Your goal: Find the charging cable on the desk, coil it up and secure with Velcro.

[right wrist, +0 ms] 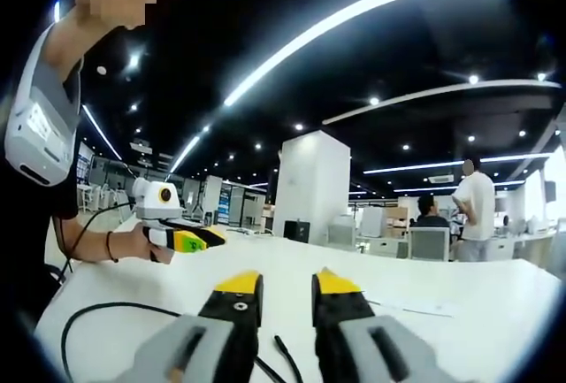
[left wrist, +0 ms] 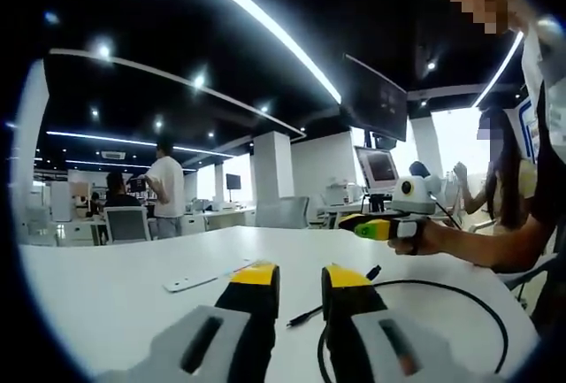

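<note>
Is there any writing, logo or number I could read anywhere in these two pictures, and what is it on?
No text can be read.
Hanging dark monitor: too blurred to show any writing.
Small lit screen: picture only, too small.
Flat white strip on the white table: no legible marking.
Thin black cable: no label visible.

An open-plan office or lab: long ceiling light strips [right wrist: 354,11], white pillars [right wrist: 309,184] and rows of desks with office chairs [left wrist: 126,223]. A monitor [left wrist: 378,167] stands on a far desk, and people [left wrist: 168,188] work in the background
</note>
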The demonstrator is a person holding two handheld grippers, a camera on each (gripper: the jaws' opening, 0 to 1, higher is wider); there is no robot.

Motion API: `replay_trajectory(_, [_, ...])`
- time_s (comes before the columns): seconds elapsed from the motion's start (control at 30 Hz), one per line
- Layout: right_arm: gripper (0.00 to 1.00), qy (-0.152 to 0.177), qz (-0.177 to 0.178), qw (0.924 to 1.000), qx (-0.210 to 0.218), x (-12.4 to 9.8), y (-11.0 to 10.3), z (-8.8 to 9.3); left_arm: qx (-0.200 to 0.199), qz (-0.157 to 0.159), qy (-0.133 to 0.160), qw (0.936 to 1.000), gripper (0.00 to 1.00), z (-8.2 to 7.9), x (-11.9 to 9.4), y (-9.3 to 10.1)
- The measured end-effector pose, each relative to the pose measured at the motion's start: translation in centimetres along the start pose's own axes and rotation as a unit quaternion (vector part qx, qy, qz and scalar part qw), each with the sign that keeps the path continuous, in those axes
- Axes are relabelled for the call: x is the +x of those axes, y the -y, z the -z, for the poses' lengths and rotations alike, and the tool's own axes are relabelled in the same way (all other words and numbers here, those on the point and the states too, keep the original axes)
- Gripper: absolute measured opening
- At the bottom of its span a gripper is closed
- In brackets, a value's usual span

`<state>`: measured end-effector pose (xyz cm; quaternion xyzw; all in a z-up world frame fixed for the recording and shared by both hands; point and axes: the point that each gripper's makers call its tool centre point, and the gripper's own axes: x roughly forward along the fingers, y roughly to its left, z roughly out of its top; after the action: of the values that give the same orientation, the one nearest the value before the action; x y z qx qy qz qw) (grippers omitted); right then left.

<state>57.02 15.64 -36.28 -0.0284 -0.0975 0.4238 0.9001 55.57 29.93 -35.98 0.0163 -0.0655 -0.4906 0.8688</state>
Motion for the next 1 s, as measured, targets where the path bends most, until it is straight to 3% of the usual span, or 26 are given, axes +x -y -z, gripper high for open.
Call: replay_trajectory(1.0, [0.23, 0.004, 0.005, 1.0000, 0.002, -0.20, 0.22, -0.27, -0.001, 0.004, -0.003, 1.0000, 0.20, 0.21, 0.19, 0.26])
